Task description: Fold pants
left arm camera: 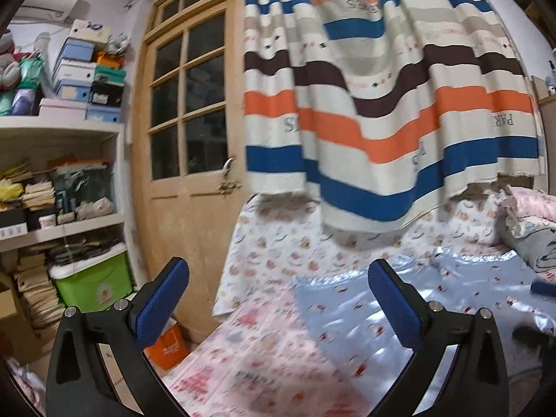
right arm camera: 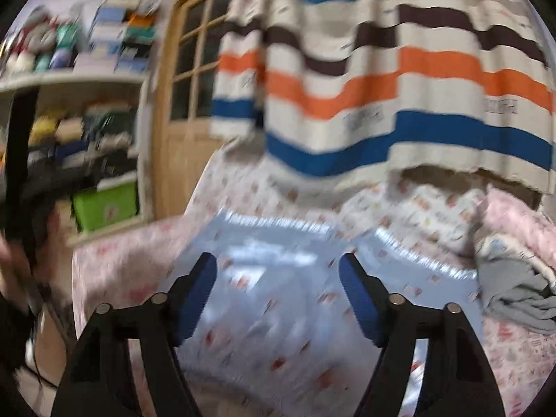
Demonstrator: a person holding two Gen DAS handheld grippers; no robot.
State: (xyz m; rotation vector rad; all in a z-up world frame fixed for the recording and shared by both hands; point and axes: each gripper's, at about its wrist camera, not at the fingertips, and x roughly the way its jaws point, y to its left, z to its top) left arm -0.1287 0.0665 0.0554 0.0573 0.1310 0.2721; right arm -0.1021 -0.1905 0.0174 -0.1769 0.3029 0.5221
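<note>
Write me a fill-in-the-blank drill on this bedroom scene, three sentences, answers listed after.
1. Both the left tool and the right tool are ____, with nothing between their pads.
2. The plastic bin under the shelf is ____ in colour.
3. The striped curtain hangs beside a wooden ____.

Missing words: open; green; door

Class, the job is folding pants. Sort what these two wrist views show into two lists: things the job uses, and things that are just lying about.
For the job:
- left gripper, open
- right gripper, open
- crumpled grey garment, perhaps the pants
- shiny light-blue sheet on the bed, the work surface

Lying about:
- striped curtain
- wooden glazed door
- green plastic bin
- stacked shoeboxes
</note>
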